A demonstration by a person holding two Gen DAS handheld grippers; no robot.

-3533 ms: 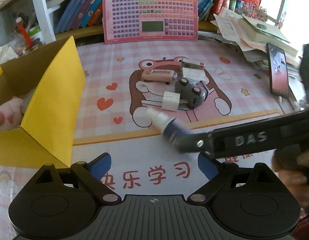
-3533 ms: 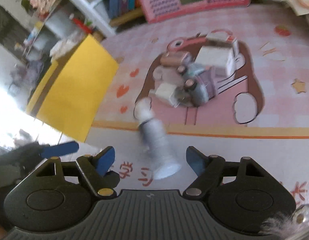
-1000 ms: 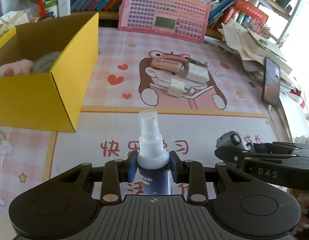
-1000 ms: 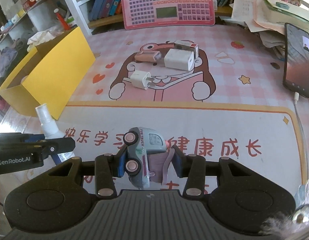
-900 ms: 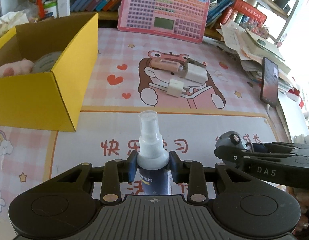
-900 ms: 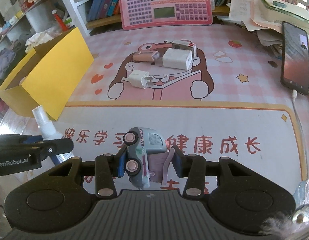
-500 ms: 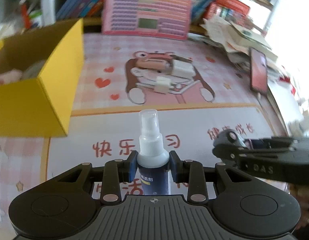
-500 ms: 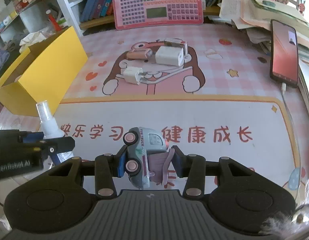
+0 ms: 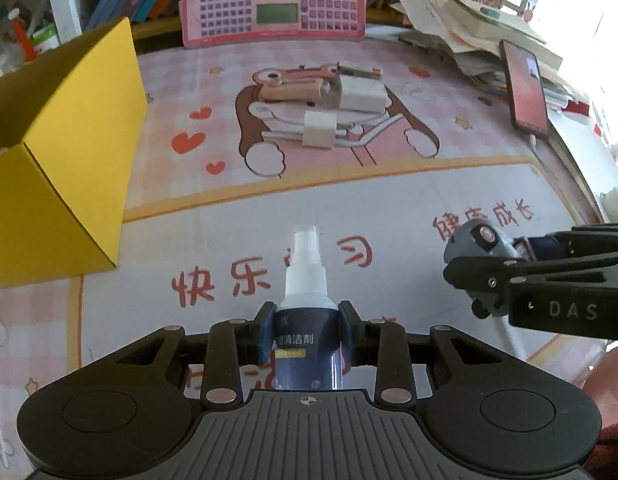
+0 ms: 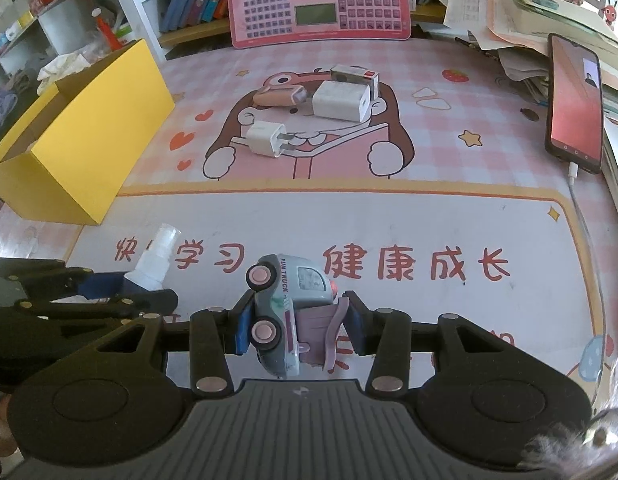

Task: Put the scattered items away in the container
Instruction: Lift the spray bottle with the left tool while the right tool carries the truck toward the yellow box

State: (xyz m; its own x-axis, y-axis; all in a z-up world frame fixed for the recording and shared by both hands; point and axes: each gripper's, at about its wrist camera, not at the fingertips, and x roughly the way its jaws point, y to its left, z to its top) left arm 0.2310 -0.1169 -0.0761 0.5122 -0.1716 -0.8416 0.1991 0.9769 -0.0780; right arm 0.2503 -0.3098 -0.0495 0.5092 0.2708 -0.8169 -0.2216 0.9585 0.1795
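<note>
My left gripper [image 9: 307,332] is shut on a small spray bottle [image 9: 307,300] with a dark label and a white nozzle, held upright above the mat. My right gripper [image 10: 295,324] is shut on a grey toy truck [image 10: 287,304] with pink wheels, lying on its side between the pads. The yellow cardboard box [image 9: 65,152] stands open at the left in both views [image 10: 89,136]. On the mat's cartoon picture lie a small white plug [image 10: 265,139], a larger white charger [image 10: 341,101], a pink oblong item [image 10: 279,96] and a small grey box [image 10: 355,75].
A pink toy keyboard [image 10: 319,2] leans against the bookshelf at the back. A phone [image 10: 575,106] on a cable lies at the right beside a heap of papers [image 9: 469,28]. Shelves with clutter stand behind the box.
The left wrist view has rolled and sunk a little, so the yellow box sits further left and its inside is less visible. Both grips are unchanged; the right gripper has barely moved.
</note>
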